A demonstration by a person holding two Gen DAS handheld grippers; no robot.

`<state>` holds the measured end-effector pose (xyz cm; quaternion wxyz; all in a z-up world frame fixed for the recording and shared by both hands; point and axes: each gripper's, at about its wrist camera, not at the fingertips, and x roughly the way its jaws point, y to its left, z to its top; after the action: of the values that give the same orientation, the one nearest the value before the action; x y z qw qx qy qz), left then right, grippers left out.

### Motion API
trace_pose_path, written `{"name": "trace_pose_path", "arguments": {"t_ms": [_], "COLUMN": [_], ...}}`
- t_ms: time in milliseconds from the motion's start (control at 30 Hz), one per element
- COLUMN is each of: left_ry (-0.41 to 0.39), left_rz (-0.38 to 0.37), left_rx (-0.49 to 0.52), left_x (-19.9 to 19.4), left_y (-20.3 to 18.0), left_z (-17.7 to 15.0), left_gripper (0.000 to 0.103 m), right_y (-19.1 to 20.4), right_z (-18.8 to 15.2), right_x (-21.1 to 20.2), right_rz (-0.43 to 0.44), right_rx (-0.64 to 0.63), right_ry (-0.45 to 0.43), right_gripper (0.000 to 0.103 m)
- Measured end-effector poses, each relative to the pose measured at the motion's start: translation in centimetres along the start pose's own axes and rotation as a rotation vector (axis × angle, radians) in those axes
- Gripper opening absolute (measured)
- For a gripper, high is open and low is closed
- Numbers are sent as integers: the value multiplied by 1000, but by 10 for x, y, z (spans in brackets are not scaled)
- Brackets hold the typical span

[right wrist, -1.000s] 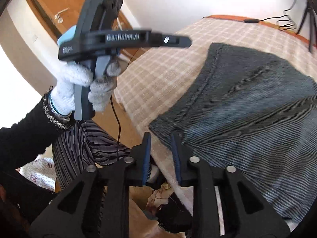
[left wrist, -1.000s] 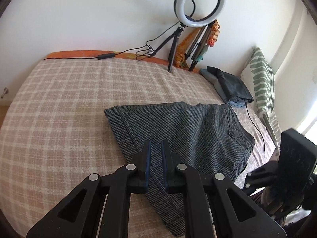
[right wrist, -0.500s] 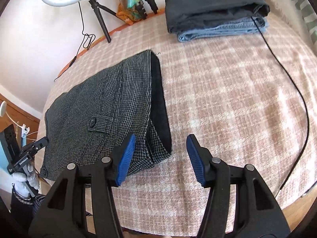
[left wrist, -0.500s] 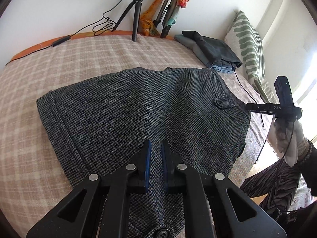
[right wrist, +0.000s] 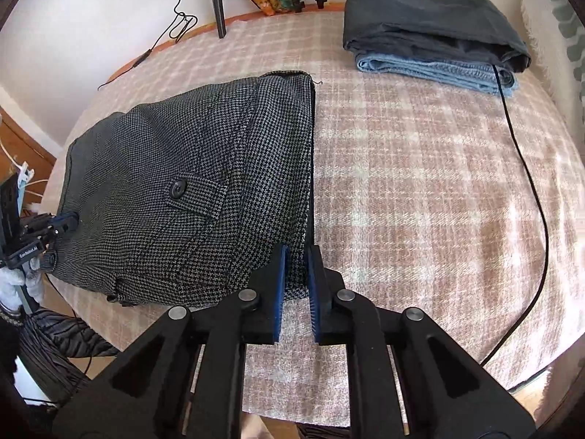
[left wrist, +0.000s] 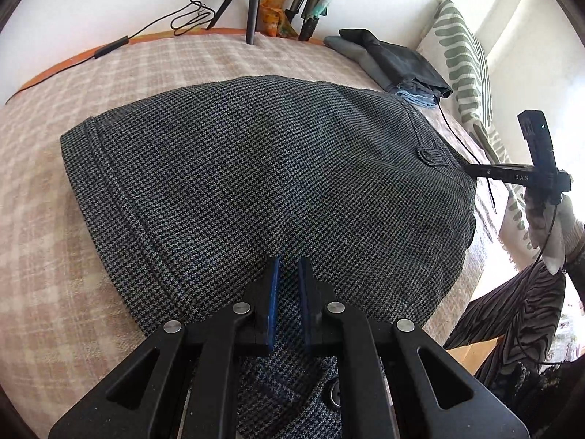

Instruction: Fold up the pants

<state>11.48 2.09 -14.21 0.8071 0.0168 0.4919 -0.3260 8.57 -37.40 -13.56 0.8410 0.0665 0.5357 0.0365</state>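
Observation:
The grey houndstooth pants (left wrist: 263, 168) lie folded on the plaid bed cover (left wrist: 47, 219). In the right wrist view the same pants (right wrist: 190, 190) show a buttoned back pocket. My left gripper (left wrist: 289, 267) is shut on the near waist edge of the pants. My right gripper (right wrist: 296, 256) is shut on the pants' folded corner at their right edge. The right gripper also shows in the left wrist view (left wrist: 526, 168) at the far right. The left gripper shows in the right wrist view (right wrist: 55, 226) at the pants' left edge.
A stack of folded dark pants and blue jeans (right wrist: 438, 33) lies at the back right of the bed. A black cable (right wrist: 530, 183) runs across the cover. Tripod legs (left wrist: 252, 3) stand at the wall. A striped pillow (left wrist: 464, 66) lies at the right.
My right gripper has closed from open onto the pants' right corner. My left gripper has moved closer over the waist edge and stays shut.

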Motion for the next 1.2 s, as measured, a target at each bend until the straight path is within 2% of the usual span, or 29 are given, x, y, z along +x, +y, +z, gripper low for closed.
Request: {"name": "trace_pose_path", "arguments": {"t_ms": [100,167,267,367,500,600,733,833,967,1067,1167,1200], "left_ry": [-65,-105,-90,-58,-14,-7,-2,5,10,13,17,16], "left_rz": [-13,-3,35,47,79,68,60,46,42,51,52,52], "left_rx": [-56,-67,-59,-76,-78,-79,-73,-80,-79,-69,-64,-66], "left_x": [-13,-20,-16,-8,0,2,5,5,5,5,5,4], "left_y": [8,10,13,20,29,34,35,38,39,37,37,37], "left_z": [11,21,26,25,20,20,21,22,24,24,25,25], "left_gripper": [9,9,9,9,9,9,9,9,9,9,9,9], "right_y": [11,24,44,77,122,151,174,183,194,205,211,214], "right_z": [15,31,65,103,143,160,174,177,184,183,176,171], "right_x": [-23,-41,-50,-39,2,38,79,99,129,152,157,154], "right_rz": [-34,-36,73,209,372,377,416,454,547,592,641,647], "right_rx": [-56,-116,-167,-249,-347,-425,-459,-484,-487,-485,-461,-466], "right_ry": [-56,-108,-131,-140,-36,20,106,152,237,297,315,305], "right_gripper": [17,31,43,44,45,46,46,46,56,56,55,52]}}
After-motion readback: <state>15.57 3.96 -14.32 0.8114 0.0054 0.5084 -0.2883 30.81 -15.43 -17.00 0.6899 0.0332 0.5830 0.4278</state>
